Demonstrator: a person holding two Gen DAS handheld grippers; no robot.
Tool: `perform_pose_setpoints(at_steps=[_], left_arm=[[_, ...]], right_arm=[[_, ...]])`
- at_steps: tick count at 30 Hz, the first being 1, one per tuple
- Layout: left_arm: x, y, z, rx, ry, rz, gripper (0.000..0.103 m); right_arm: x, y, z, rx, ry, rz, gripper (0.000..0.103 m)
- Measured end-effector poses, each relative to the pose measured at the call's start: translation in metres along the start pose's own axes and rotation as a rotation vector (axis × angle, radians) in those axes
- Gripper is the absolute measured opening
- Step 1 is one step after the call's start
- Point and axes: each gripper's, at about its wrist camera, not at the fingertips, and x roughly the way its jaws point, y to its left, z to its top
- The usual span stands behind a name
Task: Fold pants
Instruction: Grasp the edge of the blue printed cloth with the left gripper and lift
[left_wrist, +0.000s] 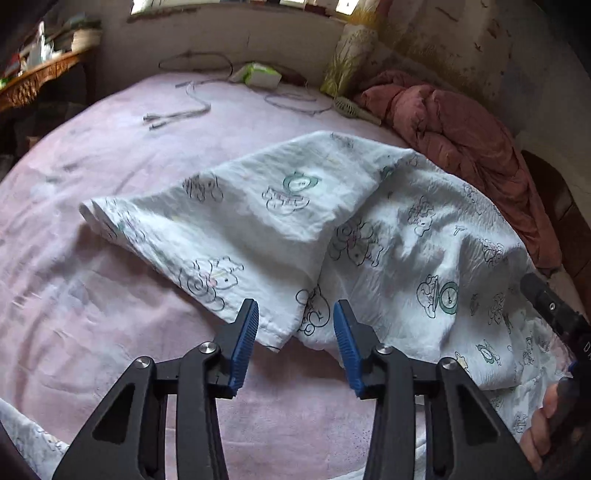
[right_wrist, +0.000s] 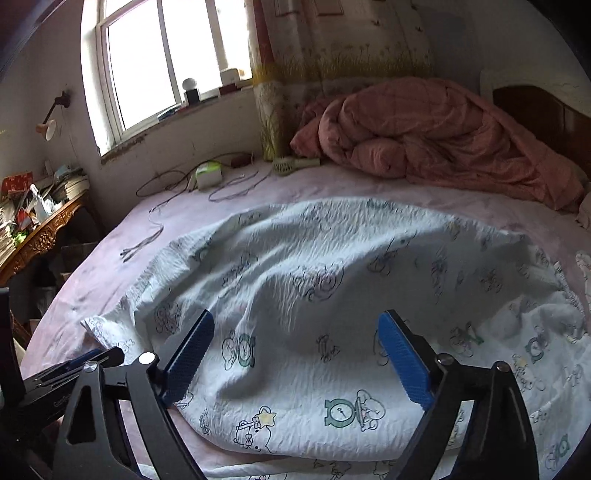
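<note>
The white pants (left_wrist: 332, 229) with cartoon prints lie on the pink bed sheet (left_wrist: 92, 258), in the near middle of the bed. In my left view one leg runs long from the near right toward the far left, and its hem end (left_wrist: 92, 212) points left. The rest of the garment spreads to the right, where the frame edge cuts it off. I cannot find the waistband, and the cloth is wrinkled and a little blurred.

My left gripper (left_wrist: 295, 321) hangs just above the near edge of the cloth. Its blue fingers (left_wrist: 245, 332) stand partly apart and a fold of the pants shows between them, but the pads do not press on it. My right gripper (right_wrist: 295, 354) is over the wide part of the pants, fingers (right_wrist: 404, 358) spread wide and holding nothing.

At the right edge of the left view I see part of the other tool and my right hand (left_wrist: 546, 432), both cut off. Some white letters on that tool are only partly visible, and the small writing on the black part at the near left of the right view is too blurred to read.

Far behind lie a rumpled reddish quilt (right_wrist: 443, 147), some thin cables (left_wrist: 184, 110) and a green-white box (right_wrist: 208, 173).
</note>
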Motion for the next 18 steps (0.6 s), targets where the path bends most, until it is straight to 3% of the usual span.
perform_pose_setpoints(at_steps=[3, 9, 14, 16, 18], left_arm=[[0.012, 0.012, -0.003, -0.045, 0.059, 0.010, 0.033], [0.017, 0.017, -0.009, -0.113, 0.136, 0.001, 0.033], [0.022, 0.024, -0.008, -0.205, 0.134, -0.084, 0.032], [0.019, 0.025, -0.008, -0.211, 0.120, -0.109, 0.002], [0.013, 0.024, -0.007, -0.207, 0.090, -0.087, 0.002]], right_arm=[[0.008, 0.005, -0.005, -0.021, 0.027, -0.008, 0.088], [0.001, 0.020, -0.006, -0.090, -0.001, -0.038, 0.088], [-0.003, 0.028, -0.008, -0.125, -0.008, -0.047, 0.088], [-0.004, 0.029, -0.008, -0.130, -0.009, -0.048, 0.088], [-0.004, 0.030, -0.008, -0.133, -0.010, -0.054, 0.088]])
